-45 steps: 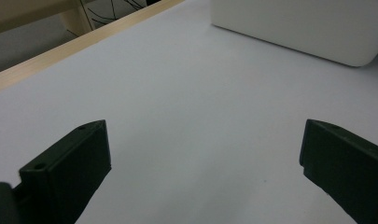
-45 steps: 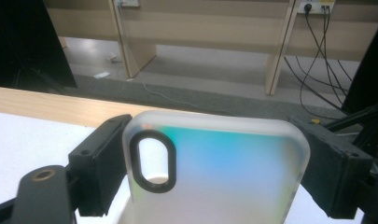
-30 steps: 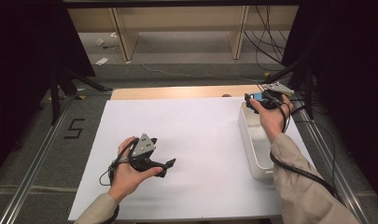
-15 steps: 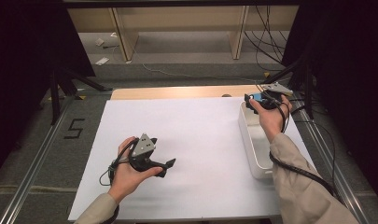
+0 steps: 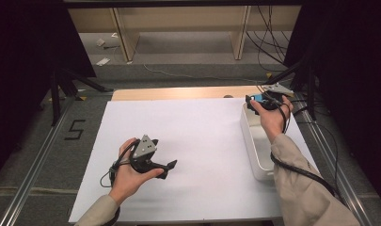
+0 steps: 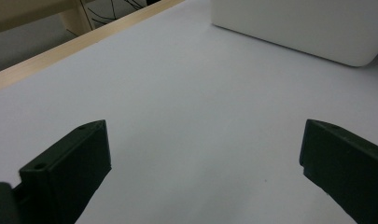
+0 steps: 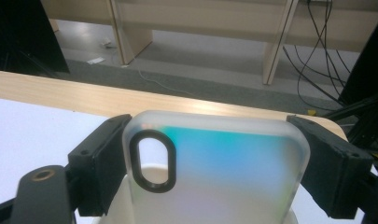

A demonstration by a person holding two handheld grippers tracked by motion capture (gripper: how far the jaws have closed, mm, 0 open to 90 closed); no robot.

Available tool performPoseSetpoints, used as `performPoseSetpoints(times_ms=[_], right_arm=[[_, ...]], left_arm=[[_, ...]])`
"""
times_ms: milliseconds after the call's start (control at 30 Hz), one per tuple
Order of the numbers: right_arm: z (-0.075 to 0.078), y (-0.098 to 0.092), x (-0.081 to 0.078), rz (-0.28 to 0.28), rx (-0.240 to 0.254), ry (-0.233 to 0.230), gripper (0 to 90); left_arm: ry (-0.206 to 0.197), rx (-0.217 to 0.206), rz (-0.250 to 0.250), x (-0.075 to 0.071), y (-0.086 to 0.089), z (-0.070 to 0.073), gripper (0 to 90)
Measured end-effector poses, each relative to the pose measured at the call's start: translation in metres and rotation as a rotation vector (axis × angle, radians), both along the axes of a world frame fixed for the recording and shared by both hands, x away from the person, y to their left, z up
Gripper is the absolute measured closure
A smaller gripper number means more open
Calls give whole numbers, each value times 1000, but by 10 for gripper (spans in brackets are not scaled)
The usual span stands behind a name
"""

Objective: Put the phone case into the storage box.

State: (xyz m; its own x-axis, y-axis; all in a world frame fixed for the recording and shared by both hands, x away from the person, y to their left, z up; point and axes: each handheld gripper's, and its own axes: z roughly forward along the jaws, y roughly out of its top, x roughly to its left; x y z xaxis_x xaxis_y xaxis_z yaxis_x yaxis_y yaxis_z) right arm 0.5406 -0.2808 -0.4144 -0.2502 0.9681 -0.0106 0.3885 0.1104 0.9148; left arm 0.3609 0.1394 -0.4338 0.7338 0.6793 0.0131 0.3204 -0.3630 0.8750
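Note:
My right gripper (image 5: 255, 100) is shut on a frosted, see-through phone case (image 7: 224, 163) with a teal tint and a black oval camera ring (image 7: 149, 161). Its jaws press the case's two long sides. In the high view the case (image 5: 258, 97) hangs over the far end of a white bin (image 5: 247, 136) at the table's right. My left gripper (image 5: 169, 168) rests low over the white table sheet (image 5: 197, 127) at the front left, pointing right. In the left gripper view that gripper (image 6: 203, 135) stands open with only bare sheet between its jaws.
The white bin (image 6: 298, 23) lies ahead of the left gripper's jaws. A wooden table edge (image 5: 178, 93) runs along the far side, with floor, shelf legs and cables beyond. Dark frames stand at both sides of the table.

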Motion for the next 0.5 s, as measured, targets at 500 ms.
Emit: performPoseSetpoints(times_ms=[500], right_arm=[[-4,1,11,17,-8,-7,174]], left_arm=[[1,-1,1,0,0,0,14]])
